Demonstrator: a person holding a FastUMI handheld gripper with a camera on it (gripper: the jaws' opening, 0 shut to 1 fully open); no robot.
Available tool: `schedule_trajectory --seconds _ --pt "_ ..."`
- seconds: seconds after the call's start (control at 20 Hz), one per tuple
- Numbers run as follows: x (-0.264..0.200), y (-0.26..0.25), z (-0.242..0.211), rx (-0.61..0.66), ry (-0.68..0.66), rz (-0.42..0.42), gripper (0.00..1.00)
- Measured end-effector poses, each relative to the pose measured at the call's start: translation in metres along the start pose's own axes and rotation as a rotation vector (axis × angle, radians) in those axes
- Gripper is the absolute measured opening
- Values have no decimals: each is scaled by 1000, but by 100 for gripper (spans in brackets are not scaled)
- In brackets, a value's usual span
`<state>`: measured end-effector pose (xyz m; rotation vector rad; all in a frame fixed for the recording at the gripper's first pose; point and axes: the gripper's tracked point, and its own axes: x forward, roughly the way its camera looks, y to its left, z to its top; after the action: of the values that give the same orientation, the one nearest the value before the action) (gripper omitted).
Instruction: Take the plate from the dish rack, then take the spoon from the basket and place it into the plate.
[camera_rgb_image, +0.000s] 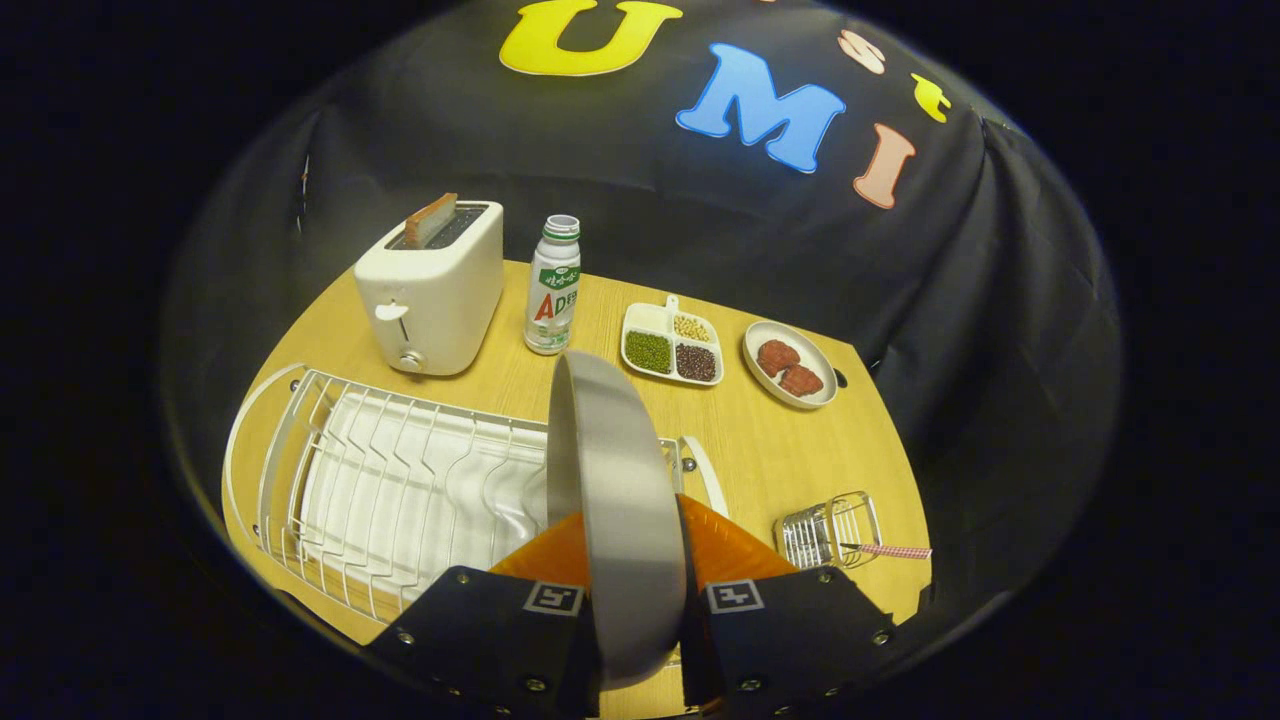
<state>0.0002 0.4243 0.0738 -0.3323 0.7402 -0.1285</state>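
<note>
While my gripper (636, 570) stands above the near end of the wooden table (760, 450), its two fingers are closed on the grey plate (615, 500), one pressing each face. The plate is held on edge, upright between the fingers, lifted clear of the white wire dish rack (400, 490), which lies just beyond and to the left. To the right of the fingers sits the small wire basket (828, 528), with the spoon's patterned handle (890, 551) projecting from it. Farther back I see a white toaster (432, 290) holding a slice of bread, a bottle (553, 287), a divided tray of beans (671, 345) and an oval dish of meat (790, 365).
</note>
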Motion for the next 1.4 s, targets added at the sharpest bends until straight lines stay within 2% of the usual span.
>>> schedule_trajectory --seconds 0.2,0.55,1.0,1.4 --pt "-10 -7 5 55 17 58 30" --pt "-55 -60 22 158 -40 121 30" --pt "-85 -148 -16 228 -25 163 30" --pt "-86 -204 -63 264 10 202 30"
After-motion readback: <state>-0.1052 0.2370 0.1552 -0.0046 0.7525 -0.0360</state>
